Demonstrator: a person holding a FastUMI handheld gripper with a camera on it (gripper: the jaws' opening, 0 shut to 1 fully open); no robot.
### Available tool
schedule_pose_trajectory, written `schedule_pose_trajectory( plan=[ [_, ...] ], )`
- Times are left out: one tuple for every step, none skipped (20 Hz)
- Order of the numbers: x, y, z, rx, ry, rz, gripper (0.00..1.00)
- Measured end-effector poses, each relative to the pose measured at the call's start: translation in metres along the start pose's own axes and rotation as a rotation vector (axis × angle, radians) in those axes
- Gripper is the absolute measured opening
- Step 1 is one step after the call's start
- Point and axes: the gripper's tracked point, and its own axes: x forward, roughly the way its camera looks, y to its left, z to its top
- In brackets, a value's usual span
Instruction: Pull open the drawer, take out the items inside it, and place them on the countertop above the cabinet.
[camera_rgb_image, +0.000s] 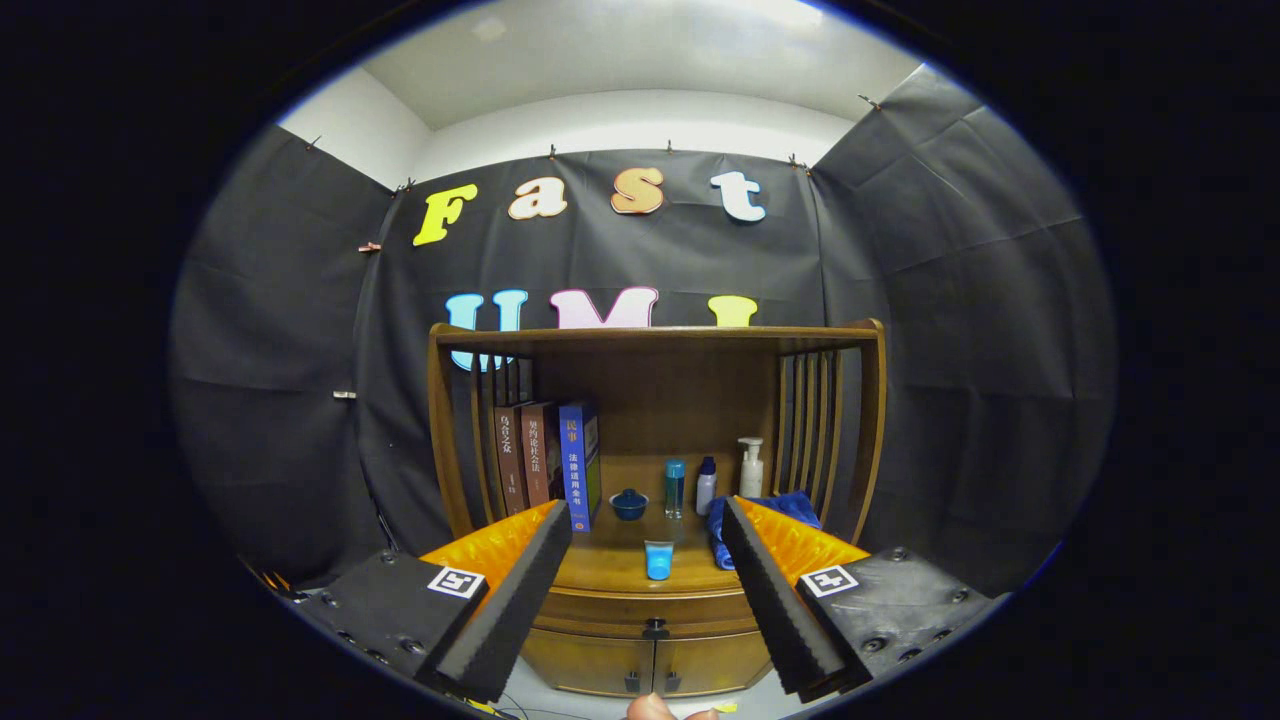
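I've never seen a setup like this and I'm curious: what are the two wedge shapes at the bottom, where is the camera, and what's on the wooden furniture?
The camera rides on a hand-held gripper and looks forward along its two fingers, the wedges you see. They stand wide apart, holding nothing. Ahead is a wooden cabinet with its drawer closed. On its countertop stand a blue cup, books, a small blue bowl, three bottles and a blue cloth.
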Motion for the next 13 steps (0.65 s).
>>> schedule_pose_trajectory(
  plan=[
    [-0.0004,0.0008,0.0002,0.000,0.000,0.000,0.99],
    [0.0005,0.0009,0.0000,0.000,0.000,-0.001,0.99],
    [0.0004,0.0006,0.0004,-0.001,-0.001,-0.003,0.99],
    [0.0003,0.0004,-0.0009,-0.001,0.001,-0.005,0.99],
    [0.0004,0.0005,-0.0017,0.000,0.003,-0.004,0.99],
    [0.0013,0.0012,-0.0025,0.001,0.006,-0.005,0.99],
    [0.0010,0.0017,-0.0037,0.000,0.008,-0.004,0.99],
    [0.0014,0.0018,-0.0034,-0.001,0.009,-0.003,0.99],
    [0.0011,0.0020,-0.0035,-0.004,0.010,-0.004,0.99],
    [0.0014,0.0020,-0.0037,-0.006,0.008,-0.003,0.99],
    [0.0009,0.0018,-0.0034,-0.008,0.008,-0.005,0.99],
    [0.0008,0.0013,-0.0026,-0.008,0.007,-0.005,0.99],
    [0.0009,0.0010,-0.0026,-0.006,0.007,-0.007,0.99]
  ],
)
